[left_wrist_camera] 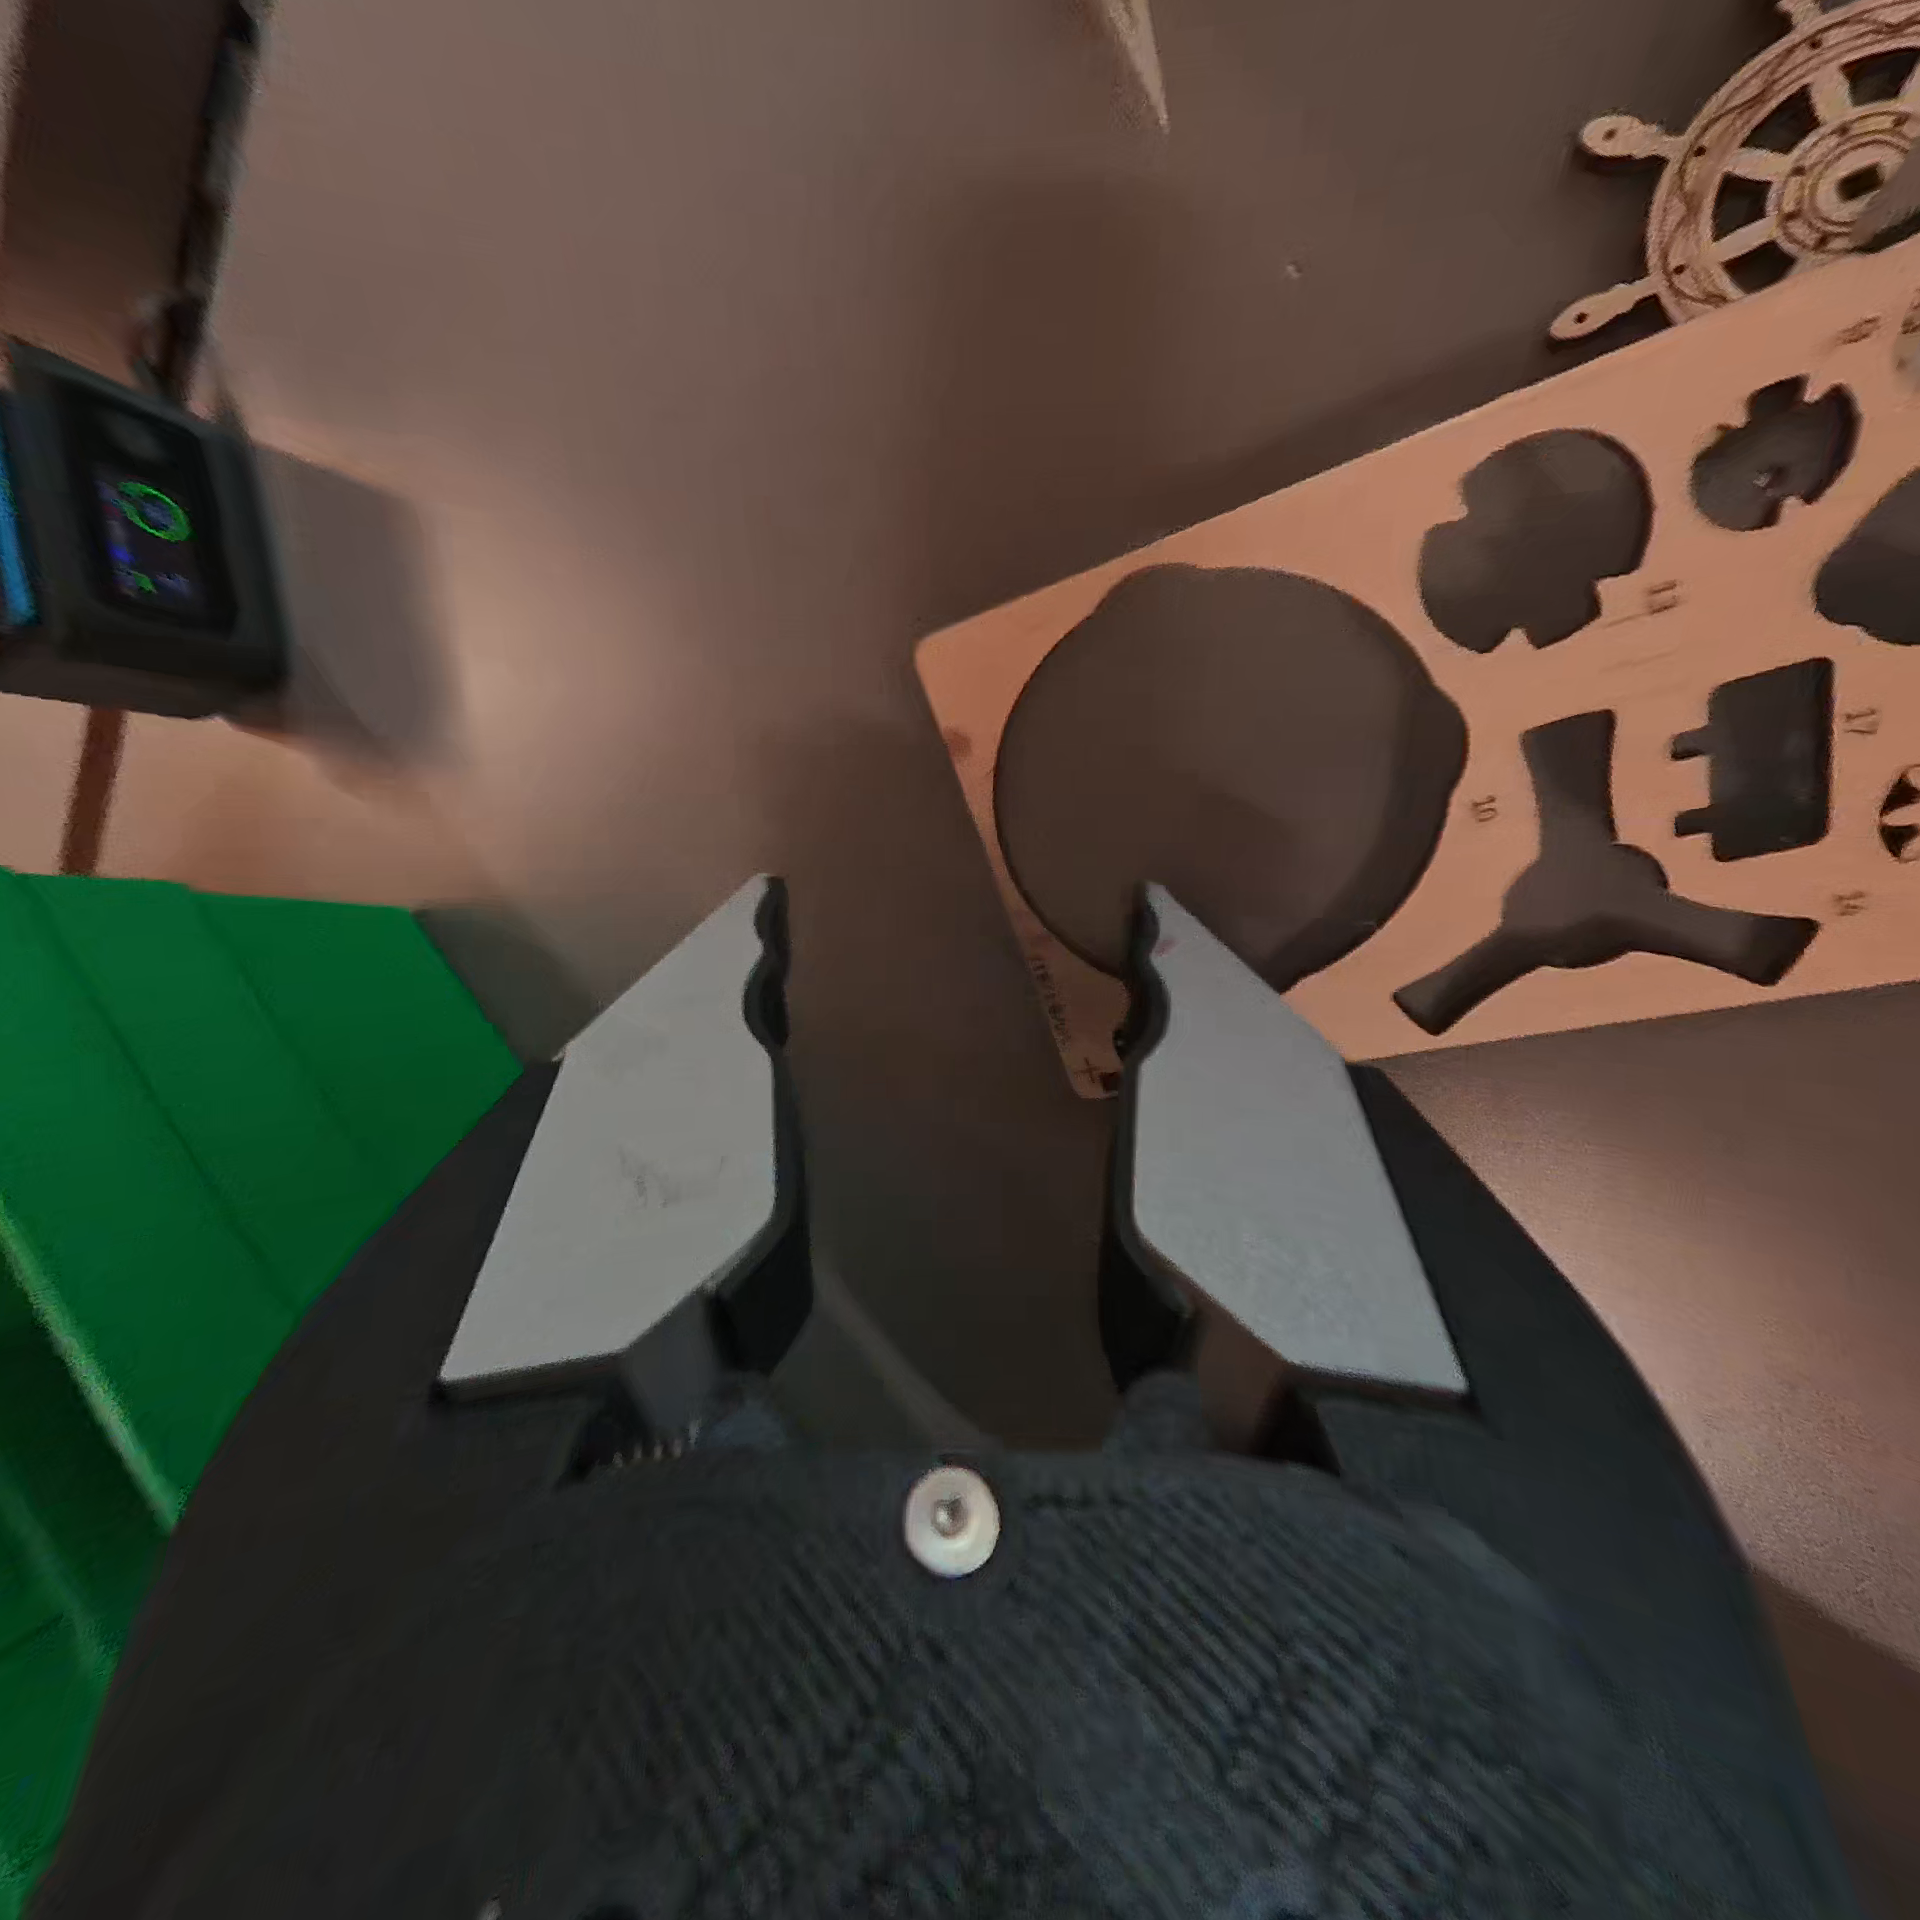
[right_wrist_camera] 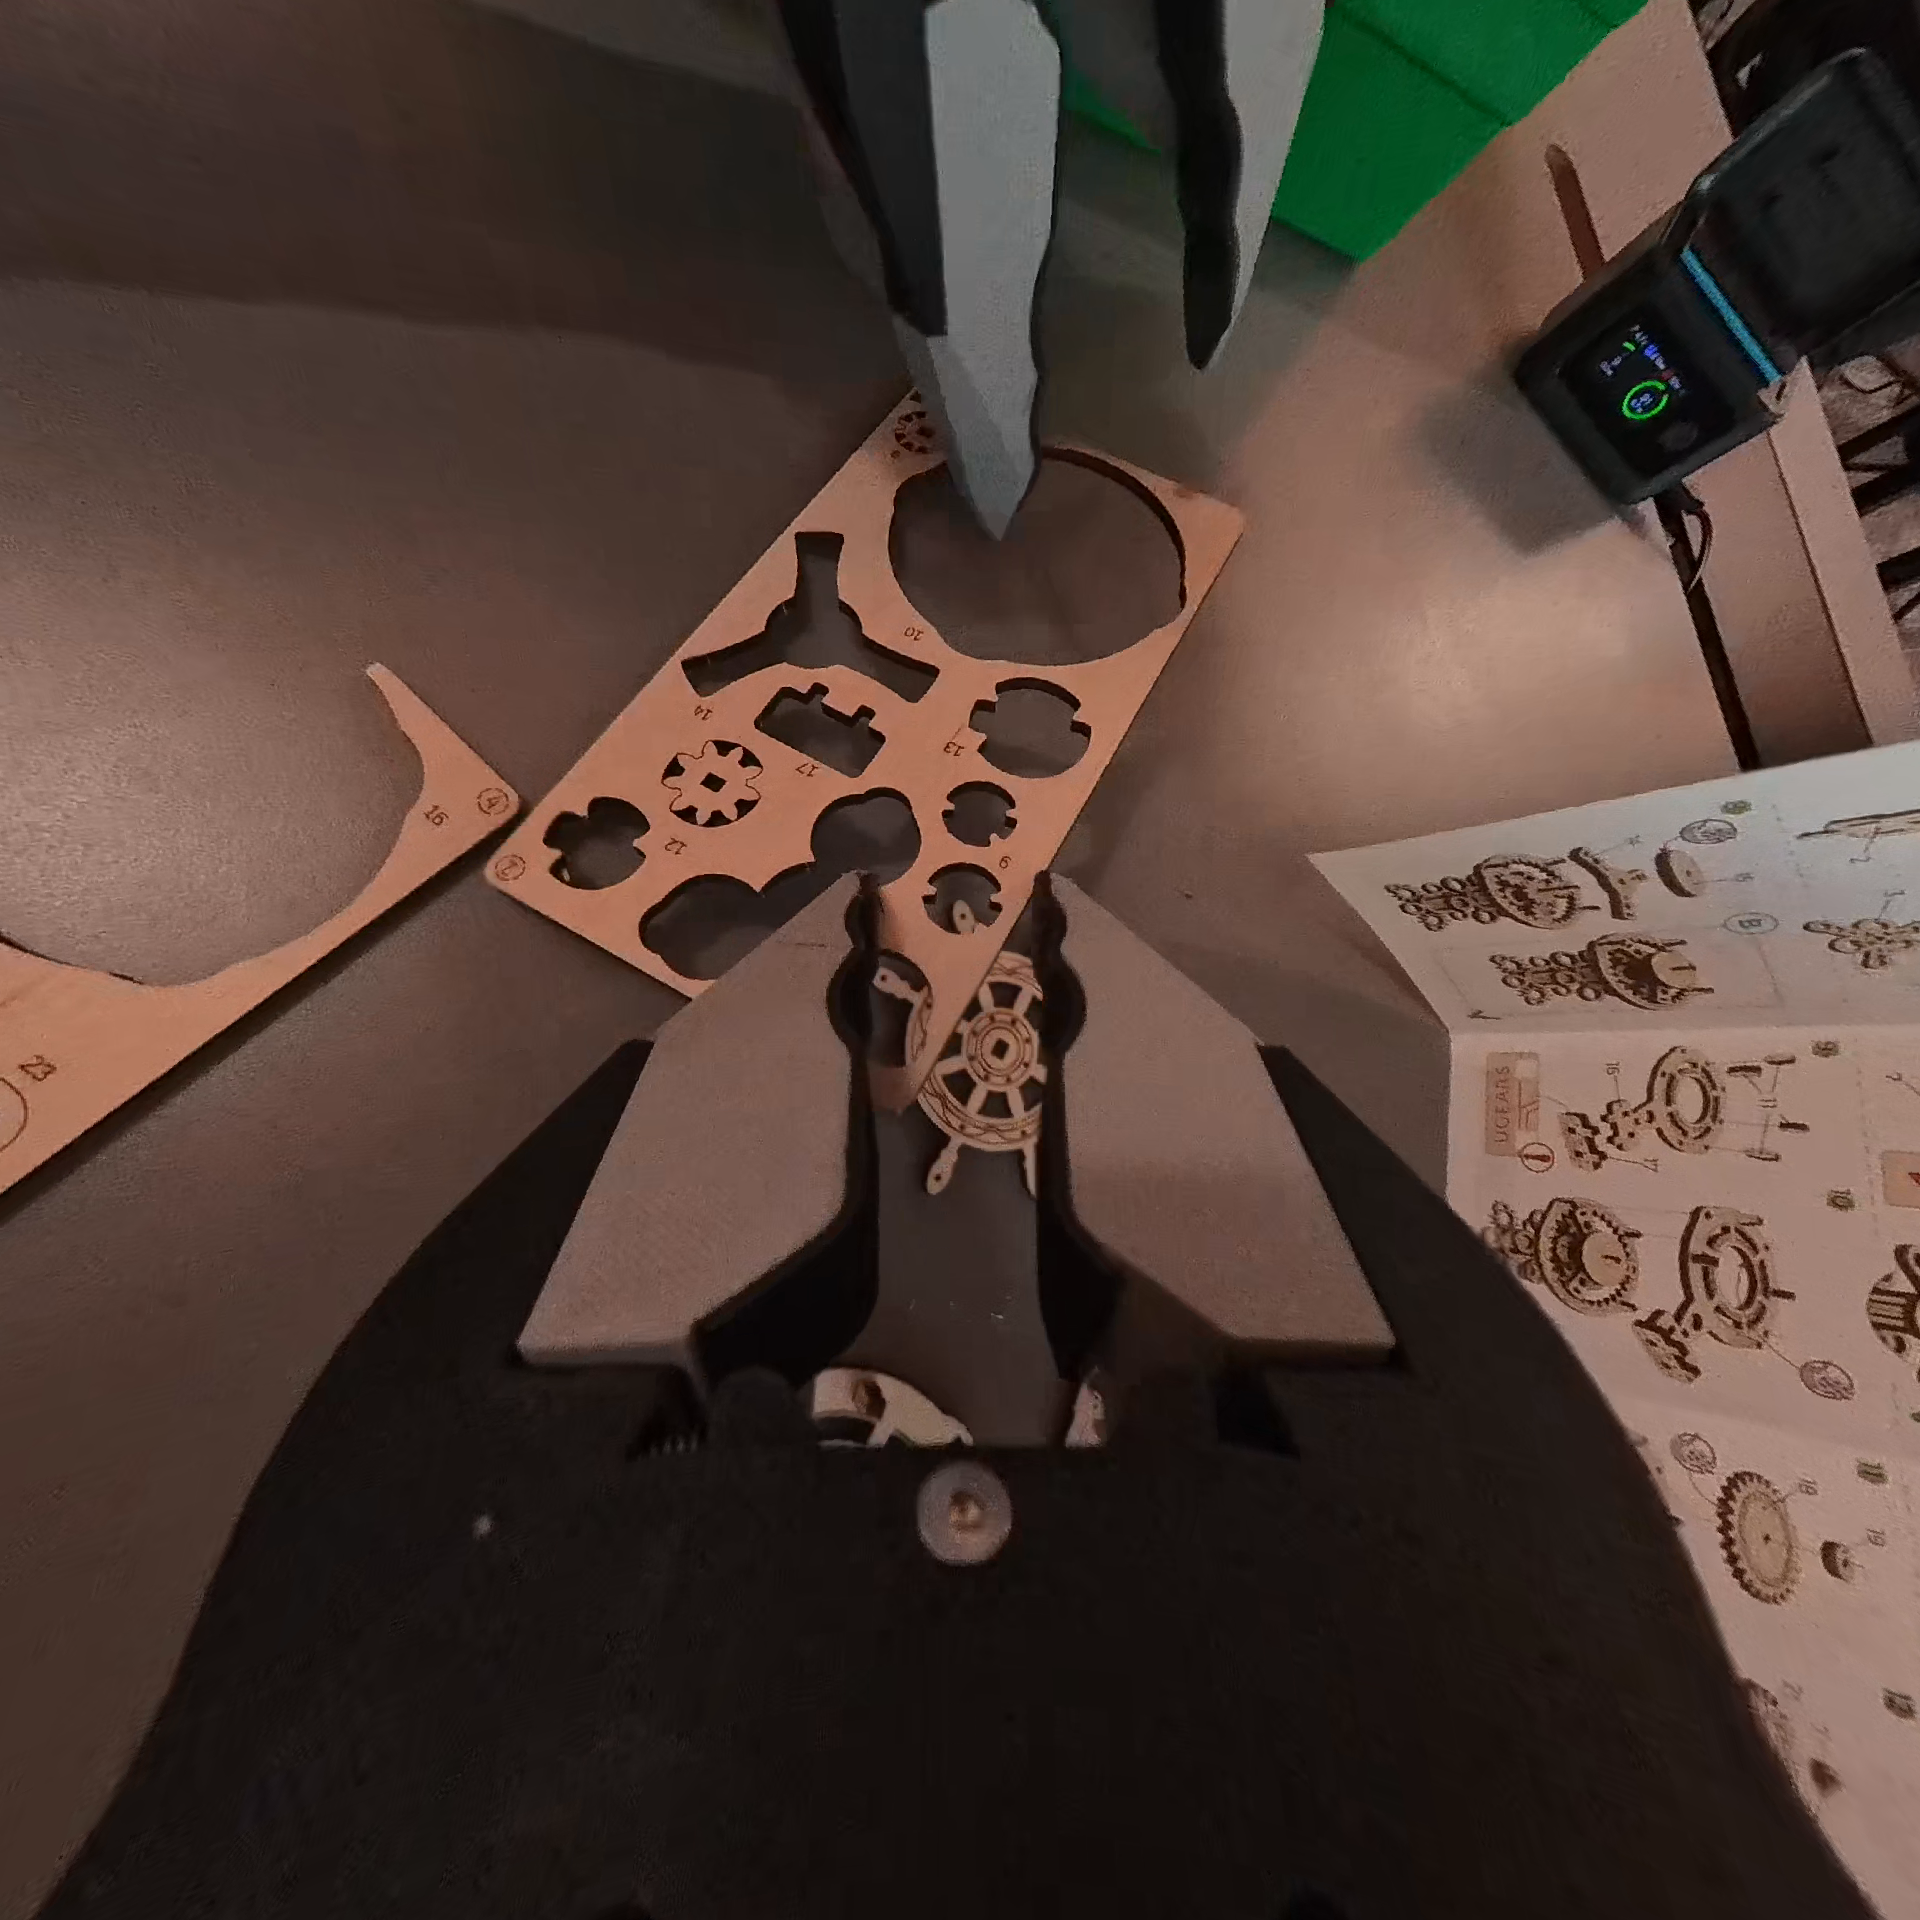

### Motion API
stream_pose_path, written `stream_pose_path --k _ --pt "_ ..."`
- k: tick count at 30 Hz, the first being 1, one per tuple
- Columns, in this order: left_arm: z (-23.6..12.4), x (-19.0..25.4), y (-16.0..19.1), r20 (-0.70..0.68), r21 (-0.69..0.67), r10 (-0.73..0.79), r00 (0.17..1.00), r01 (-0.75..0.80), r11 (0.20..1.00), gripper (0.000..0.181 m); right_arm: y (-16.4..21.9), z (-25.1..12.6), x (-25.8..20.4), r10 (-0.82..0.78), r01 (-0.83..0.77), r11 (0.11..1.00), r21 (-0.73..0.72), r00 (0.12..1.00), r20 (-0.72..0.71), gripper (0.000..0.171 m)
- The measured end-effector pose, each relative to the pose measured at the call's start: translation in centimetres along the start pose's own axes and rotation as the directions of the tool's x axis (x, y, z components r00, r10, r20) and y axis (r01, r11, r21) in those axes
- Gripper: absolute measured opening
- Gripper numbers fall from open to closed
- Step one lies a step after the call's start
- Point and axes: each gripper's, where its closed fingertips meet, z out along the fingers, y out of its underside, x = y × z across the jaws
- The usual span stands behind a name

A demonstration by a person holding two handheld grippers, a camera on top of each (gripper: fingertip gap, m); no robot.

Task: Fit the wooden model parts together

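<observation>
A flat plywood sheet point(right_wrist_camera: 935, 665) with many cut-out holes lies on the brown table; it also shows in the left wrist view point(left_wrist_camera: 1652, 644). One small gear point(right_wrist_camera: 712, 781) still sits in it. A wooden ship's wheel point(right_wrist_camera: 987, 1060) lies at the sheet's near corner, partly under it, and shows at the top right of the left wrist view point(left_wrist_camera: 1787, 177). My right gripper point(right_wrist_camera: 951, 894) is open above the wheel, which shows between its fingers. My left gripper point(left_wrist_camera: 961, 904) is open and empty. One of its fingertips point(right_wrist_camera: 997, 468) is at the rim of the sheet's large round hole.
A plywood offcut point(right_wrist_camera: 312, 935) lies left of the sheet. A paper instruction sheet point(right_wrist_camera: 1662, 1143) lies at the right. A black device with a lit screen point(right_wrist_camera: 1642, 395) stands at the table's far edge, and a green box point(left_wrist_camera: 156, 1143) stands near it.
</observation>
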Motion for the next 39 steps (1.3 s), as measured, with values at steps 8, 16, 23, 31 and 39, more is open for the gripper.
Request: stream_pose_path --k 8,16,23,31,39 --pt "1.3 0.4 -0.9 0.038 0.032 -0.078 0.996 0.077 0.997 0.004 -0.1 -0.2 0.5 -0.003 0.003 1.0 0.022 0.999 -0.033 0.026" --pt "-5.5 -2.5 -0.2 0.196 0.411 -0.539 0.819 0.43 0.804 0.0 -1.3 -2.9 3.1 0.363 -0.381 0.897 0.224 0.924 0.118 0.056" --pt "-11.5 -2.7 1.5 0.169 0.689 -0.791 0.588 0.504 0.522 0.0 -4.0 -4.9 1.8 0.486 -0.703 0.658 0.269 0.67 0.562 0.072" --pt "-12.8 0.1 0.5 0.125 0.733 -0.831 0.543 0.514 0.446 0.0 -5.1 -5.8 -0.4 0.344 -0.606 0.735 0.306 0.721 0.602 0.0" --pt "-18.0 2.3 -1.4 0.301 0.56 -0.518 0.801 0.291 0.776 0.058 -4.0 -8.3 -1.0 0.237 -0.498 0.82 0.283 0.744 0.625 0.0"
